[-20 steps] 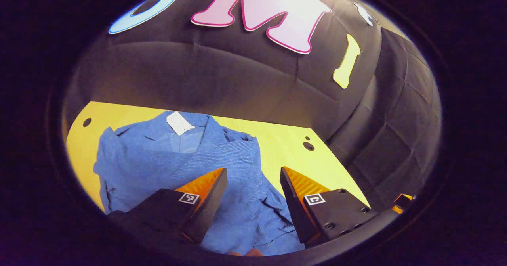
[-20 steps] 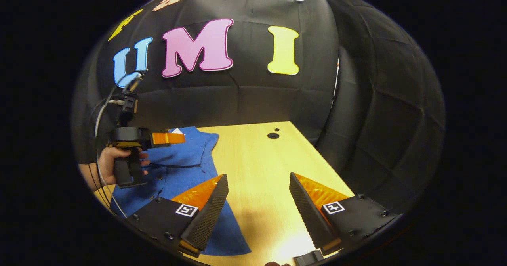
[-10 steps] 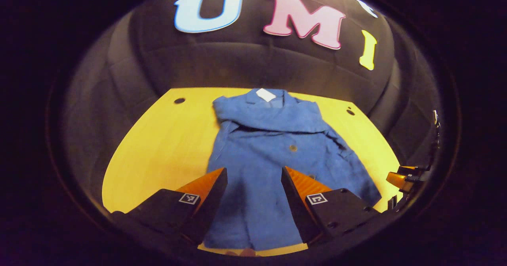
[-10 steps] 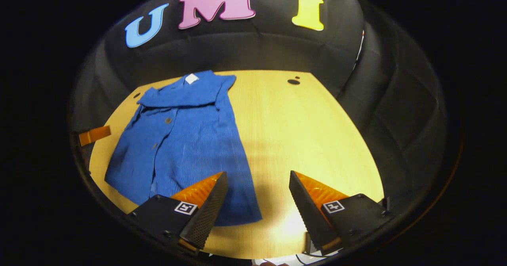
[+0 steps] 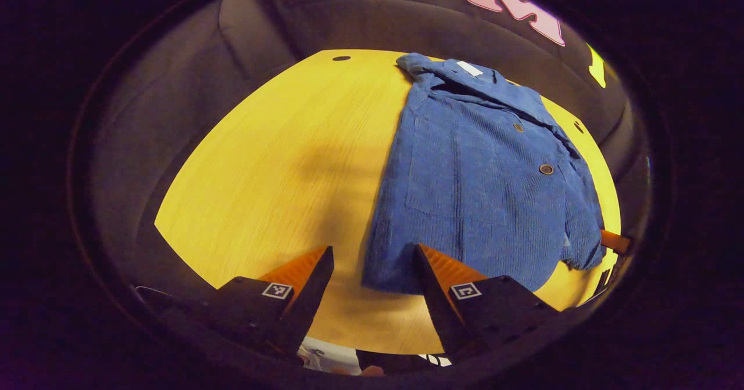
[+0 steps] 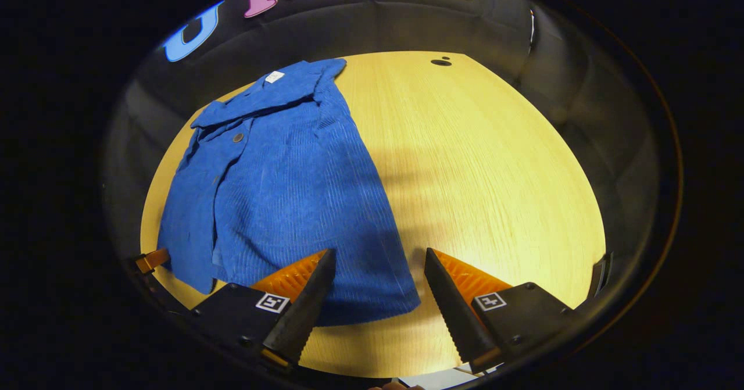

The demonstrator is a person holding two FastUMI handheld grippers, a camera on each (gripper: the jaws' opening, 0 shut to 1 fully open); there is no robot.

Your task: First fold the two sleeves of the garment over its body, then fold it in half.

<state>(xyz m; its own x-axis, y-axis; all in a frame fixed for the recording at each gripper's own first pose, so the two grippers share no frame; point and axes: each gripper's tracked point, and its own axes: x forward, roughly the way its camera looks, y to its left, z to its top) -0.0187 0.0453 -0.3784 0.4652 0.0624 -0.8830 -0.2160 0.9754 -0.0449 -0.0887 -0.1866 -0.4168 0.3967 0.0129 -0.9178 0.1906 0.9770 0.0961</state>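
A blue corduroy jacket (image 5: 482, 175) (image 6: 279, 186) lies flat on the yellow wooden table (image 5: 279, 163) (image 6: 494, 163), collar and white neck tag away from me, both sleeves folded across its body. My left gripper (image 5: 372, 262) hangs open above the jacket's near left hem corner, nothing between its fingers. My right gripper (image 6: 378, 265) hangs open above the near right hem corner, also holding nothing. At the jacket's far hem corner, a fingertip of the other gripper (image 5: 615, 241) (image 6: 152, 259) pokes in at each view's edge.
Bare tabletop stretches left of the jacket in the left gripper view and right of it in the right gripper view. Small holes (image 5: 341, 58) (image 6: 440, 62) mark the table's far corners. Black cloth walls surround the table.
Both grippers have pulled back from over the jacket toward the table's near edge, left going left and right going right. They stay open. The jacket has not moved.
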